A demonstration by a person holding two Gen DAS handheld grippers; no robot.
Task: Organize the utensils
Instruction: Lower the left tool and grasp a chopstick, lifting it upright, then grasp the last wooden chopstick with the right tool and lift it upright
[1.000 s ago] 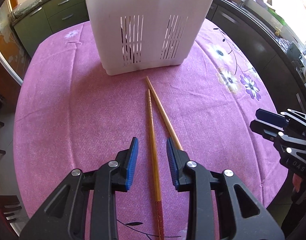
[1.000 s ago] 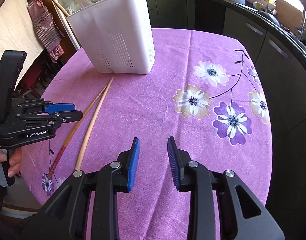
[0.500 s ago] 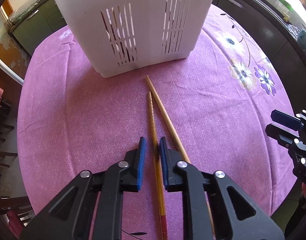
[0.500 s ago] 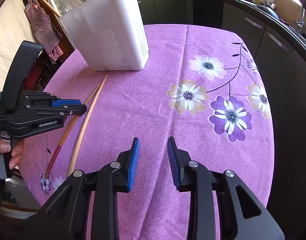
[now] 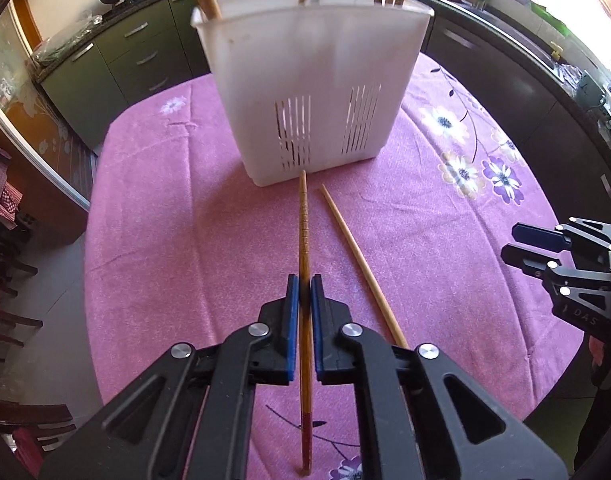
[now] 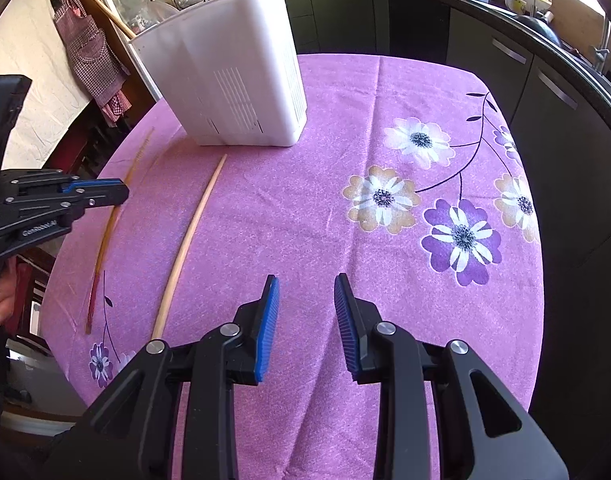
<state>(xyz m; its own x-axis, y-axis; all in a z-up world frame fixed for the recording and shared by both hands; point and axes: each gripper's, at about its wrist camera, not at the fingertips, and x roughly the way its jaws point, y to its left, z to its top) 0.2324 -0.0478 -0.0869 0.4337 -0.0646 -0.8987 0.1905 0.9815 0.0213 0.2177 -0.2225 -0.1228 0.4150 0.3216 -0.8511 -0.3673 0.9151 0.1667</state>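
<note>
My left gripper point(image 5: 304, 285) is shut on a dark brown chopstick point(image 5: 303, 224) with a red end, held above the cloth and pointing at the white slotted utensil holder point(image 5: 313, 80). A paler wooden chopstick point(image 5: 357, 256) lies on the cloth to its right. Several wooden utensils stand in the holder. In the right wrist view, my right gripper point(image 6: 306, 280) is open and empty over the cloth; the pale chopstick point(image 6: 189, 236), the held chopstick point(image 6: 105, 240), the left gripper point(image 6: 117, 192) and the holder point(image 6: 225, 72) show there too.
The round table has a purple flowered cloth point(image 6: 385, 184). Dark kitchen cabinets point(image 5: 505, 60) run behind and to the right. Chairs point(image 5: 9, 272) stand at the left. The right gripper point(image 5: 517, 240) shows at the right edge of the left wrist view.
My left gripper closed on the dark chopstick and lifted it off the cloth, drawing back from the holder. The pale chopstick stayed. My right gripper stayed open.
</note>
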